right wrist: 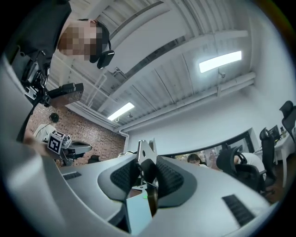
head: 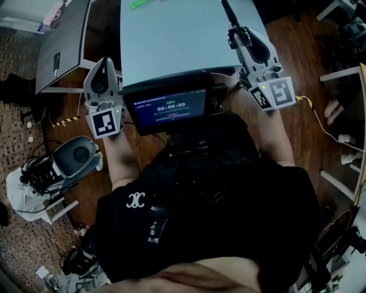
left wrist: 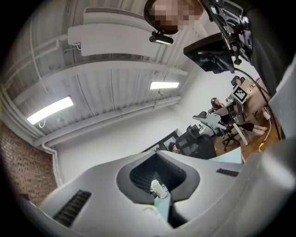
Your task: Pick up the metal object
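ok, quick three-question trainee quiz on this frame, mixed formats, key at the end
1. Fill in: the small thing at the far edge of the pale table is coloured ___.
2. Which holds the flat silvery metal piece? A) left gripper B) right gripper C) neither
3. True or false: the metal piece lies on the table.
Key: 1 green; 2 B; 3 false.
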`<state>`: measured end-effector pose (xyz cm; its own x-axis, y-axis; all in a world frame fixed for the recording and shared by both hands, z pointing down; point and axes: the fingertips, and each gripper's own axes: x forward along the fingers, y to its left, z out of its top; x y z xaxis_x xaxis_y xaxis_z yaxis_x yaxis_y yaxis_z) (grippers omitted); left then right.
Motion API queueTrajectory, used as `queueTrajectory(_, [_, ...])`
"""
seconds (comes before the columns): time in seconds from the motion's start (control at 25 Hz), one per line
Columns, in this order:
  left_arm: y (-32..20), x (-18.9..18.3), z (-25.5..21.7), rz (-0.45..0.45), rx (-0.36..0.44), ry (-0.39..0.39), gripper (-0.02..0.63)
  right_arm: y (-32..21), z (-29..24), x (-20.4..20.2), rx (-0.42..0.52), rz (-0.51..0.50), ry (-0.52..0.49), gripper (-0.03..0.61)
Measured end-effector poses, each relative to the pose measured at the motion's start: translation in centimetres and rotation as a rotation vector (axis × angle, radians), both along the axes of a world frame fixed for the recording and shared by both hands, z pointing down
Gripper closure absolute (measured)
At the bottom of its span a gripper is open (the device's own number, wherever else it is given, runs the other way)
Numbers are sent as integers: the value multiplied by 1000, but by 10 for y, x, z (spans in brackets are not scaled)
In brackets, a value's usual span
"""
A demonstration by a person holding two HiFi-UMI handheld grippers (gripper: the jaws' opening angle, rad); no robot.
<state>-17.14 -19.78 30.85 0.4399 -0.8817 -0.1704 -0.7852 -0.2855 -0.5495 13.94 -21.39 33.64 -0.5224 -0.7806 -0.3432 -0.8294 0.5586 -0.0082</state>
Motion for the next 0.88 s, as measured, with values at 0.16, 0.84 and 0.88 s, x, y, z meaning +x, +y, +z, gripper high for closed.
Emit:
queueTrajectory(0.16, [59,-13,-13,34,15,13,607,74,-25,-9,28,33,-5,494])
queueTrajectory(0.84, [234,-37,-50,114,40,34,607,300,-85,-27,93,149,20,495])
queueTrajectory(0.88, [239,-33,-51,114,38,43,607,306,-86,-23,99,152,33,495])
